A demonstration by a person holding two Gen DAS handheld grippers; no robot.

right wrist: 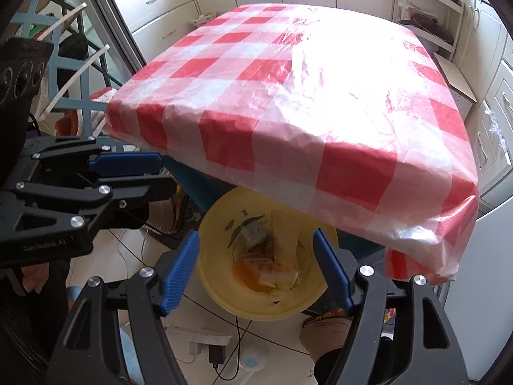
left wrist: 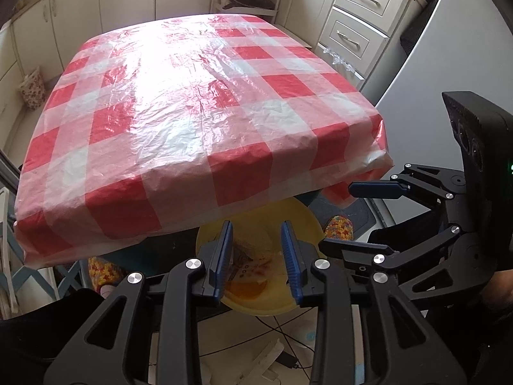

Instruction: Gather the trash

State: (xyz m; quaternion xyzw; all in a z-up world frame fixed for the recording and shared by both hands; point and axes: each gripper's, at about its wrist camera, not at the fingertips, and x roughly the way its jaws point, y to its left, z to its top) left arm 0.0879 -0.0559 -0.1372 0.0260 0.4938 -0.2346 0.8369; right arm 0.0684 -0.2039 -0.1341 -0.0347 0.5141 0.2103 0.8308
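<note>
Two handheld grippers above a yellow bin at a table's near edge.
A table [left wrist: 198, 102] in red-and-white checked plastic fills the upper frame; below, a round yellow plastic bin [right wrist: 266, 301] holds trash [right wrist: 272, 266]. Left gripper [left wrist: 258, 253] and right gripper [right wrist: 256, 266] jaws stand apart, empty.

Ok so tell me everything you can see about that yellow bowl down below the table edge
The yellow bowl is round, wide and looks like plastic, with a green leaf motif printed on its inner wall. It sits upright below the near edge of the checked tablecloth, which hides its far rim. Inside lie crumpled wrappers and paper scraps, plus an orange patch at the bottom. What it rests on is not visible. Both grippers hover above it with open jaws; neither touches it.
</note>
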